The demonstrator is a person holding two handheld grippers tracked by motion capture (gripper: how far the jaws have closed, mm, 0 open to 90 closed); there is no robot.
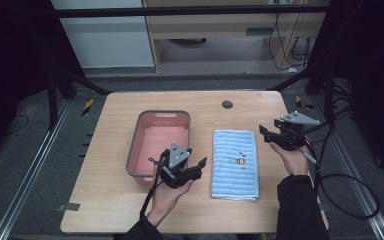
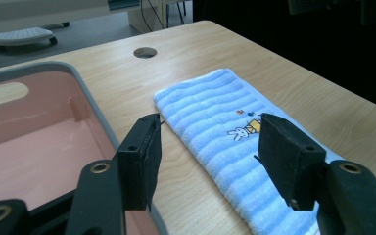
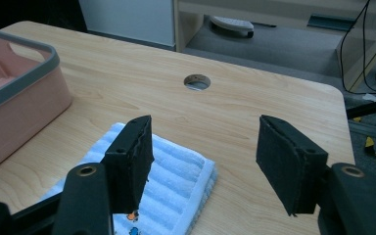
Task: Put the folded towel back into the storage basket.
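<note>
No readable text, labels or numbers anywhere.

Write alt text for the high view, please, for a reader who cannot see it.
A folded blue striped towel lies on a wooden table beside an empty pink bin. A person holds the open left claw at the bin's near corner and the open right claw by the towel's far right edge.
</note>
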